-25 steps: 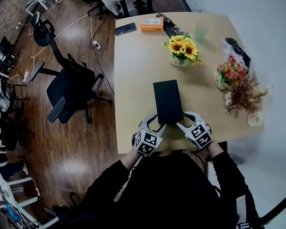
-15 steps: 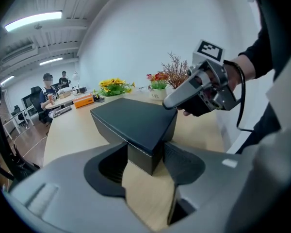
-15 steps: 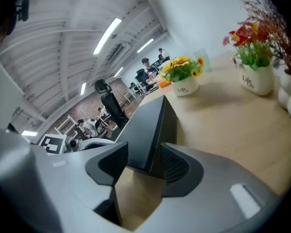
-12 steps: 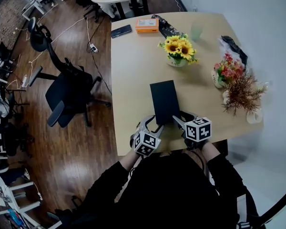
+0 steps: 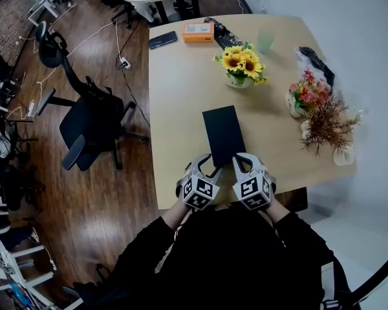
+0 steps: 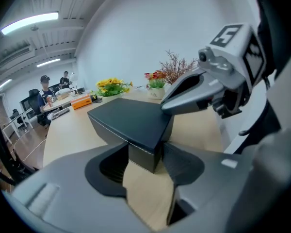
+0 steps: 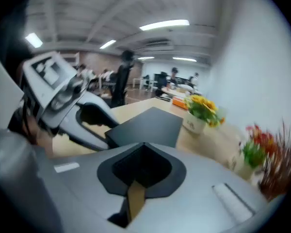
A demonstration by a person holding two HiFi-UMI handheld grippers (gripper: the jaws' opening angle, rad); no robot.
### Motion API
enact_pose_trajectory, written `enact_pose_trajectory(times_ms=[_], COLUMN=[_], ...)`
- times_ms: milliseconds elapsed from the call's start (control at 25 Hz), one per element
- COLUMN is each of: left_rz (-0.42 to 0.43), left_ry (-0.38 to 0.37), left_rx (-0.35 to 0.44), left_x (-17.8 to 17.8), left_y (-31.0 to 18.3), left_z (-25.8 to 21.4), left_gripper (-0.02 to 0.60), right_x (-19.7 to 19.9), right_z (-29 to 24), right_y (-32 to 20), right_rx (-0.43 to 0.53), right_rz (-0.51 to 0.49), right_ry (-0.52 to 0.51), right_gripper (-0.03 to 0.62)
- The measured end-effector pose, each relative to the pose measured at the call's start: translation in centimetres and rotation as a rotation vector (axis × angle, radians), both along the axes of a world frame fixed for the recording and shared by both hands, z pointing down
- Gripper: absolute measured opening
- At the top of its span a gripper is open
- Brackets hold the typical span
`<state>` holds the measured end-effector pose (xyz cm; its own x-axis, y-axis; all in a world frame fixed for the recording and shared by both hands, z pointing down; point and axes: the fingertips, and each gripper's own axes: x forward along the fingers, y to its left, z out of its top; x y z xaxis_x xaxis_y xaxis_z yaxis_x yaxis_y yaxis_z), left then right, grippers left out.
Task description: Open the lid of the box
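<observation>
Centrally, a black box (image 5: 223, 134) lies flat on the counter (image 5: 181, 76), close to the person's edge. Its long axis runs away from the person, with the far end leaning slightly left. The lid (image 6: 126, 118) sits closed over the base, and a thin pale seam runs low along the side wall.

Left gripper (image 5: 207, 165): the jaws straddle the near left corner of the box, one pad against each of the two walls that meet there. They appear to be grasping that corner low down, about at the seam.

Right gripper (image 5: 240, 161): the jaws are clenched together with nothing between them. Their tips stop just short of the near right corner, and the box lies directly ahead.

Key relation: both grippers stand at the short near end, one at each corner, and the box extends lengthwise away from them.

Judged from this layout, the left gripper pins the box while the right, at the free corner, would have to open or wedge its tips under the lid's rim to lift it. Risk: a grip spanning the seam would clamp lid and base together.
</observation>
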<state>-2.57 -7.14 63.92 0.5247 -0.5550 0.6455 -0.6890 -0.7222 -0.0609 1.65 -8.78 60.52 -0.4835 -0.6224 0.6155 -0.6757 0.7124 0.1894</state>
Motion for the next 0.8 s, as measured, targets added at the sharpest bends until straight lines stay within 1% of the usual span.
enact_pose_trajectory(times_ms=[40, 80, 120, 160, 240, 280, 360, 400, 440, 480, 520, 560, 640, 760, 800], left_rz=[0.022, 0.043, 0.059, 0.065, 0.055, 0.047, 0.040, 0.041, 0.045, 0.050, 0.053, 0.050, 0.012, -0.083, -0.099], left_ry=[-0.003, -0.006, -0.007, -0.005, 0.009, 0.016, 0.024, 0.023, 0.021, 0.019, 0.019, 0.022, 0.038, 0.060, 0.058], left_rx=[0.003, 0.005, 0.006, 0.007, 0.012, 0.015, 0.018, 0.020, 0.021, 0.021, 0.017, 0.011, -0.010, -0.032, -0.030], left_x=[0.5, 1.0, 1.5, 1.7, 1.7, 1.7, 1.6, 1.6, 1.7, 1.7, 1.7, 1.6, 1.1, -0.3, -0.7], left_y=[0.1, 0.3, 0.5, 0.6, 0.5, 0.5, 0.5, 0.5, 0.6, 0.6, 0.6, 0.5, 0.3, 0.0, -0.1], left_z=[0.0, 0.0, 0.0, -0.1, -0.4, -0.7, -1.0, -1.0, -1.0, -0.9, -0.8, -0.8, -0.7, -0.6, -0.6], left_gripper=[0.194, 0.188, 0.181, 0.176, 0.176, 0.176, 0.176, 0.176, 0.176, 0.176, 0.177, 0.180, 0.193, 0.193, 0.192], right_x=[-1.5, -3.0, -4.0, -4.3, -2.5, -0.8, 3.3, 4.9, 5.9, 6.3, 6.2, 5.9, 5.1, 3.9, 3.6], right_z=[0.0, -0.1, -0.4, -0.9, -1.9, -2.2, -2.0, -1.5, -0.7, 0.0, 0.5, 0.7, 0.7, 0.8, 0.9], right_y=[1.1, 2.0, 2.6, 2.6, 1.0, -0.2, -2.4, -3.2, -3.6, -3.7, -3.6, -3.4, -3.0, -2.6, -2.5], right_rx=[0.059, 0.096, 0.104, 0.089, 0.048, 0.032, -0.024, -0.073, -0.132, -0.192, -0.240, -0.270, -0.286, -0.297, -0.304], right_rz=[-0.095, -0.158, -0.173, -0.143, -0.010, 0.070, 0.223, 0.278, 0.313, 0.327, 0.325, 0.313, 0.275, 0.233, 0.233], right_ry=[0.073, 0.104, 0.088, 0.035, -0.098, -0.151, -0.219, -0.244, -0.269, -0.297, -0.323, -0.341, -0.346, -0.344, -0.350], right_gripper=[0.000, 0.000, 0.000, 0.000, 0.006, 0.027, 0.072, 0.117, 0.162, 0.208, 0.229, 0.223, 0.186, 0.184, 0.184])
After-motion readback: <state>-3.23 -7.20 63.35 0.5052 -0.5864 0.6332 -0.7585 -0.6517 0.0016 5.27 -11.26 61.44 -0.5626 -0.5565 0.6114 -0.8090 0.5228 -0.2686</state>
